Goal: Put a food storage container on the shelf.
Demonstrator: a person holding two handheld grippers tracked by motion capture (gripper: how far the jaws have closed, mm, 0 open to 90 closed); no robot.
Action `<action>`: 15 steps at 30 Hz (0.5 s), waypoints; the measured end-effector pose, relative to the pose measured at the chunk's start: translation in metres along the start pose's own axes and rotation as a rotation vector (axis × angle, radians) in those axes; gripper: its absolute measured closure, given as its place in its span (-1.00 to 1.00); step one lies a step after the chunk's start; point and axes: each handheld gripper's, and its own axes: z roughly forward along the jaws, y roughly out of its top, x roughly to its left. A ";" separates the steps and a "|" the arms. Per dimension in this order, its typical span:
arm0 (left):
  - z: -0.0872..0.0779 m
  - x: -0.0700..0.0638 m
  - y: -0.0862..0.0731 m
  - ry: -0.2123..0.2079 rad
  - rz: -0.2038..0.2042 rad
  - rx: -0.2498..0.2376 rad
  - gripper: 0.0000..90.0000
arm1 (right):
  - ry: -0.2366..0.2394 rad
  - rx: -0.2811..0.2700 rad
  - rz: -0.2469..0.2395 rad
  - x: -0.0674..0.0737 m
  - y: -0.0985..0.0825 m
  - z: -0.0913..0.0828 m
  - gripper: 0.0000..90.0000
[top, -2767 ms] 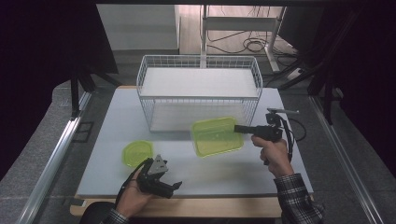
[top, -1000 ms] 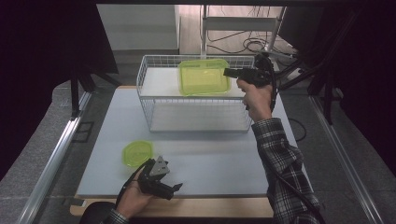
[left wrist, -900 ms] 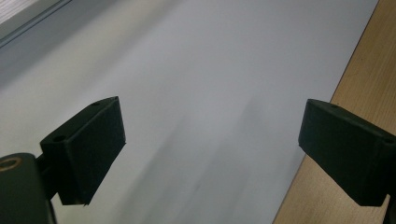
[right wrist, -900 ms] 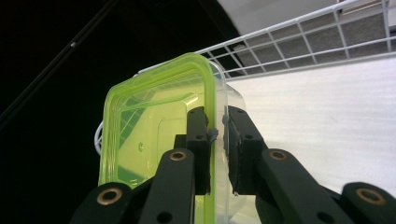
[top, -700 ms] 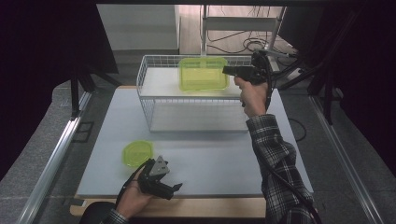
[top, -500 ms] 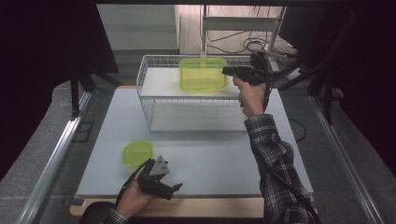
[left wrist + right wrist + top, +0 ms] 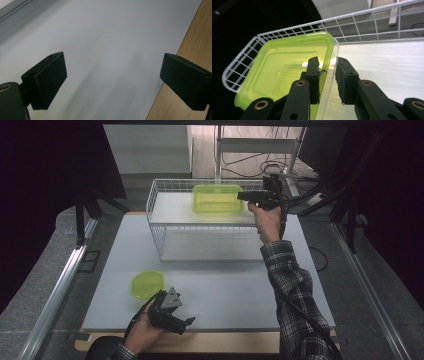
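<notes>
We see basket (image 7: 155, 227) at far centre of table (image 7: 240, 295); container (image 7: 217, 199) on its top shelf, twd far side. Lid (image 7: 147, 284) lies near-left on table, w/ left gripper (image 7: 175, 317) just near-right of it.

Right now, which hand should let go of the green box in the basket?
The right. The right gripper has its jaws around the green box wall inside the wire basket, and they have just been opening. The left gripper rests open near the table edge.

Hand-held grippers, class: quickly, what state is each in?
Left hand-held gripper: open, empty.
Right hand-held gripper: jaws just opening, straddling the green container wall, pads apart.
</notes>
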 end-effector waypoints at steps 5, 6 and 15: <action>0.000 0.000 0.000 0.000 0.004 0.007 -0.85 | -0.004 0.024 -0.022 -0.001 0.004 0.004 0.56; 0.000 0.000 0.000 0.001 0.005 0.008 -0.85 | -0.007 0.032 -0.029 -0.001 0.004 0.005 0.51; 0.001 -0.001 0.000 0.001 0.006 0.008 -0.85 | -0.074 0.041 -0.119 0.003 0.006 0.005 0.40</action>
